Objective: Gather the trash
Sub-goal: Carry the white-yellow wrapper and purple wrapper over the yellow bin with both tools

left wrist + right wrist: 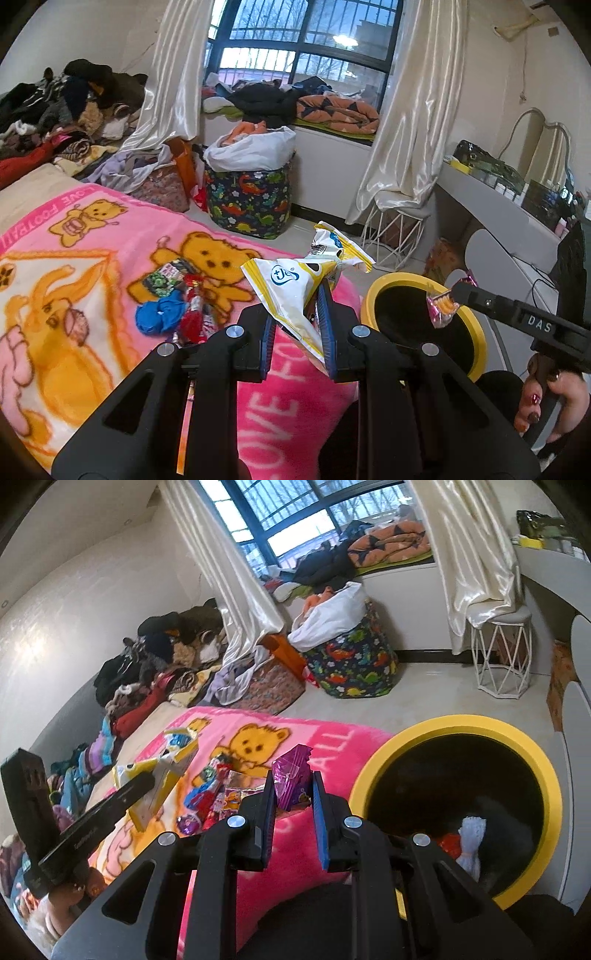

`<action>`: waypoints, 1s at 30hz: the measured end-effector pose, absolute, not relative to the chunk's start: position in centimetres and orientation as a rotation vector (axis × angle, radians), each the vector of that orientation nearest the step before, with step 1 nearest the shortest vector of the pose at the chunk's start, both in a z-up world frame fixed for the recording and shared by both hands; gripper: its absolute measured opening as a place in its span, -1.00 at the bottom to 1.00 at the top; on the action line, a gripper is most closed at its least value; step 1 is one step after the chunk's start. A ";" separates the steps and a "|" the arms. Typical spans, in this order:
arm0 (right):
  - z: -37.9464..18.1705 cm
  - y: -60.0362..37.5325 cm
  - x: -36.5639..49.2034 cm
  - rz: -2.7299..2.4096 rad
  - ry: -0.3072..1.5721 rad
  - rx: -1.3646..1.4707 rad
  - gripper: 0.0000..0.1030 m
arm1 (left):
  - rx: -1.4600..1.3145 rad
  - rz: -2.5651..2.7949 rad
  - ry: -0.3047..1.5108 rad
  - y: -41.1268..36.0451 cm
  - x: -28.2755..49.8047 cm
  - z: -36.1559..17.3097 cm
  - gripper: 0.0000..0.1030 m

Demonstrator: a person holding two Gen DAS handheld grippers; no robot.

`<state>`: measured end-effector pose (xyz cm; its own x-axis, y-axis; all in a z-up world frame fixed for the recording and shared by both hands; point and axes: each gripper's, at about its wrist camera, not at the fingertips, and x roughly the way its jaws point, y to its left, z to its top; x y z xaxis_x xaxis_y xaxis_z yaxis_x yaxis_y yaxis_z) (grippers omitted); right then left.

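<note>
My left gripper (pixel 295 314) is shut on a white and yellow snack bag (pixel 291 291), held above the pink bear blanket (pixel 92 280). The bag also shows in the right wrist view (pixel 162 775). My right gripper (pixel 293 794) is shut on a small purple wrapper (pixel 291 777); in the left wrist view that wrapper (pixel 441 308) hangs over the yellow-rimmed black bin (pixel 476 332). The bin (pixel 550 775) holds red and white trash. More wrappers (pixel 177 295) lie in a pile on the blanket, also seen in the right wrist view (pixel 218 794).
A dinosaur-print basket (pixel 247 199) stands on the floor beyond the bed. A white wire stool (pixel 395 232) stands under the curtain. Clothes are piled along the bed's far side (pixel 66 110). A white desk (pixel 517 229) is at the right.
</note>
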<state>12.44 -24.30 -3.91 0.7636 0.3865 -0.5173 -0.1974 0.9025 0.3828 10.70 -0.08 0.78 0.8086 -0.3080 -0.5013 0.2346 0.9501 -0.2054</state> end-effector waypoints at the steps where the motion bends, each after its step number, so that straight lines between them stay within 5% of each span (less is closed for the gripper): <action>1: -3.9 -24.6 12.4 0.315 0.623 0.319 -0.66 | -0.135 -0.294 0.560 -0.3 10.7 0.7 -0.71; 30: -4.9 -33.8 11.9 0.045 0.554 0.380 -0.66 | -0.039 -0.485 0.606 -11.0 11.7 -1.0 -0.71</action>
<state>11.88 -33.75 -4.92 0.8512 0.1429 -0.5050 0.0597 0.9296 0.3636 11.68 -11.03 -0.96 0.7137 -0.4488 -0.5378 0.4262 0.8875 -0.1750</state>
